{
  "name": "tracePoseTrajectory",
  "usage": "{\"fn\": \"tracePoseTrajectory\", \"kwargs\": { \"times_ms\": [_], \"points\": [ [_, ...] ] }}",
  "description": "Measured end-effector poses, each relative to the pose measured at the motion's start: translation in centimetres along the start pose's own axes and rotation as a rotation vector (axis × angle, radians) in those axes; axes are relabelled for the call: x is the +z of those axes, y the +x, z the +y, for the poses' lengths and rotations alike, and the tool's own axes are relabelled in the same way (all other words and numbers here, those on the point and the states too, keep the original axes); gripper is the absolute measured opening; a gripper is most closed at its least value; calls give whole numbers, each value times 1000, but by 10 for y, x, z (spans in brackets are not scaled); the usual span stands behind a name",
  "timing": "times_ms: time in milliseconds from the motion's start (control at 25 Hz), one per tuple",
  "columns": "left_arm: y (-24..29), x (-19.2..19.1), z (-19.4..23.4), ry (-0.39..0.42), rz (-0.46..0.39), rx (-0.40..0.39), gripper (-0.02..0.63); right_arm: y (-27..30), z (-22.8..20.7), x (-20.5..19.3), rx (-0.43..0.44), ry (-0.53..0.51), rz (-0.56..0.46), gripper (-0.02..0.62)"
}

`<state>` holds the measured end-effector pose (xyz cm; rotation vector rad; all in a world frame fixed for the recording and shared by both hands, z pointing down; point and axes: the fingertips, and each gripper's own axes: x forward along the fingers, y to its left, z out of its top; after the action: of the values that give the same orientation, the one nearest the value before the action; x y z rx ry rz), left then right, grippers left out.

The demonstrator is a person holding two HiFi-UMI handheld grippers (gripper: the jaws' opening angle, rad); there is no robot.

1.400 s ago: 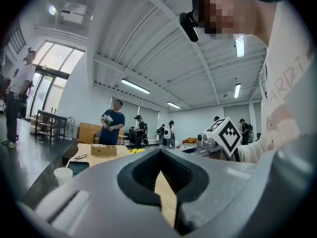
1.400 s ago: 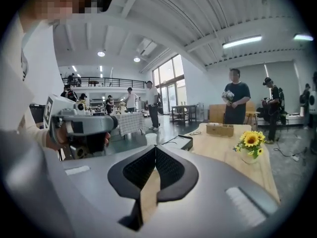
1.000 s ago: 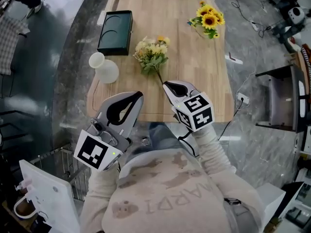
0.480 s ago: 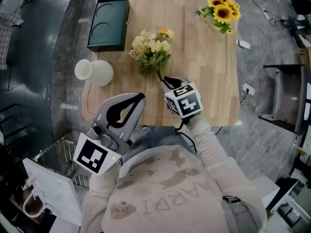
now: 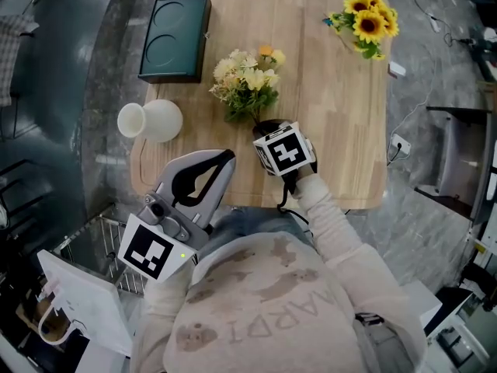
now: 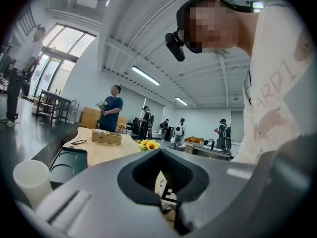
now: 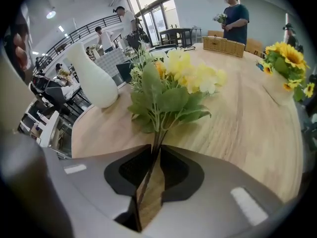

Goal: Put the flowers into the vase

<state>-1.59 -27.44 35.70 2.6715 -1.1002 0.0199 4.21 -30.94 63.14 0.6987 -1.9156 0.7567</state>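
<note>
A bouquet of pale yellow flowers (image 5: 247,80) lies on the wooden table (image 5: 342,115), its green stems pointing toward me. My right gripper (image 5: 262,125) is shut on those stems; in the right gripper view the stems (image 7: 157,139) run straight between the jaws of the right gripper (image 7: 157,148), with the blooms (image 7: 185,76) just beyond. The white vase (image 5: 151,120) stands near the table's left edge, to the left of the bouquet, and rises at the left as the vase (image 7: 91,76) in the right gripper view. My left gripper (image 5: 226,155) hangs off the table near my body, shut and holding nothing.
A bunch of sunflowers (image 5: 366,14) lies at the table's far right. A dark green tray (image 5: 173,37) sits beyond the vase. A wicker basket (image 7: 224,44) stands at the far end. Several people (image 6: 111,108) stand in the room. A wire rack (image 5: 93,247) is by my left side.
My right gripper moved forward to the bouquet's stem end and shut on it. The left gripper has stayed where it was.
</note>
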Motion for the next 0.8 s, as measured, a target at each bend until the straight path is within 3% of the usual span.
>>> {"fn": "tracePoseTrajectory", "kwargs": {
  "times_ms": [320,600,800],
  "points": [
    [-5,3,5,10,-15,22,0,-2,-9,3,1,110,-22,55],
    [-19,15,-1,42,-41,38,0,-41,-5,33,12,142,-182,52],
    [-28,28,-3,64,-75,51,0,-84,6,70,19,104,-326,52]
  ]
}}
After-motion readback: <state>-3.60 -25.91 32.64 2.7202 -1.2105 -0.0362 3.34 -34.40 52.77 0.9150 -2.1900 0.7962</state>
